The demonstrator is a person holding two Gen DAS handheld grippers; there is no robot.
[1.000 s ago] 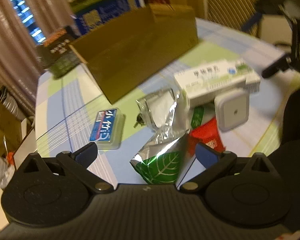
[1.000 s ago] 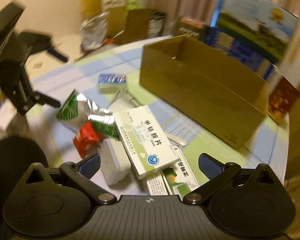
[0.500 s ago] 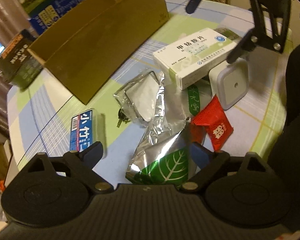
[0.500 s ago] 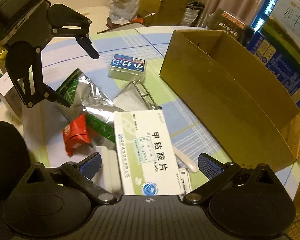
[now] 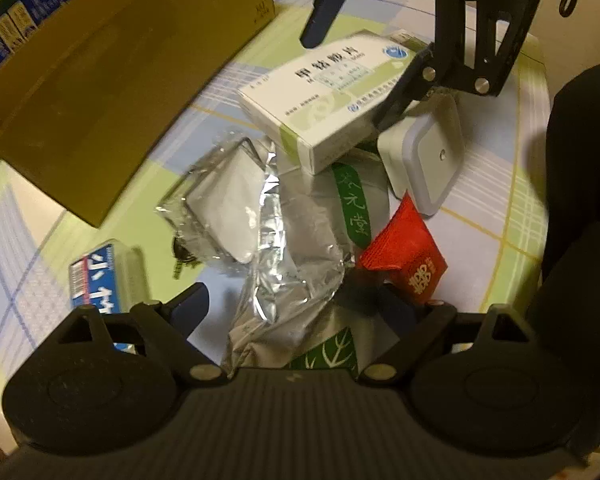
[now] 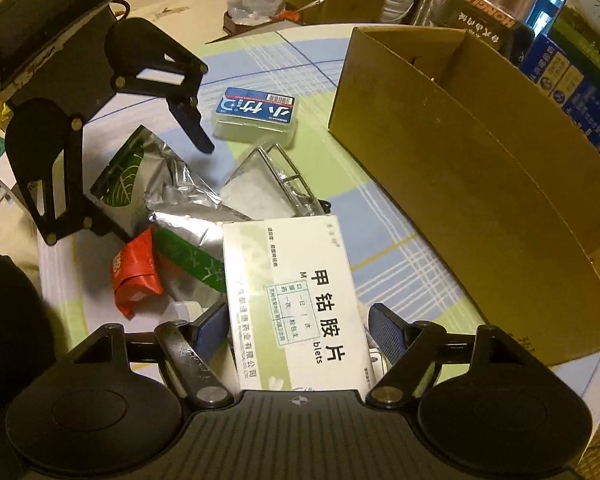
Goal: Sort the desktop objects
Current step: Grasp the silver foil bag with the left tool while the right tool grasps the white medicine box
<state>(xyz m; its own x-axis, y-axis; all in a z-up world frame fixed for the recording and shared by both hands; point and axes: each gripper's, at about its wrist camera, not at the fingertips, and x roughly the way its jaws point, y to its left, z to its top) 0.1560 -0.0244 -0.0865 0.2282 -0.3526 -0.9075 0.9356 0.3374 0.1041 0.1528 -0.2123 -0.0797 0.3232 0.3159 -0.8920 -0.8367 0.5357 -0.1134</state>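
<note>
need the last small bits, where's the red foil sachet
In the right wrist view the red foil sachet lies at lower left, beside the green-leaf silver foil bag.

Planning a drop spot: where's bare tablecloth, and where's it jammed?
Free: the strip of tablecloth between the medicine box and the cardboard box; also the patch beyond the blue-labelled case, toward the table's far edge. Crowded: the middle pile of foil bag, red packet and white square device, with both grippers over it.
</note>
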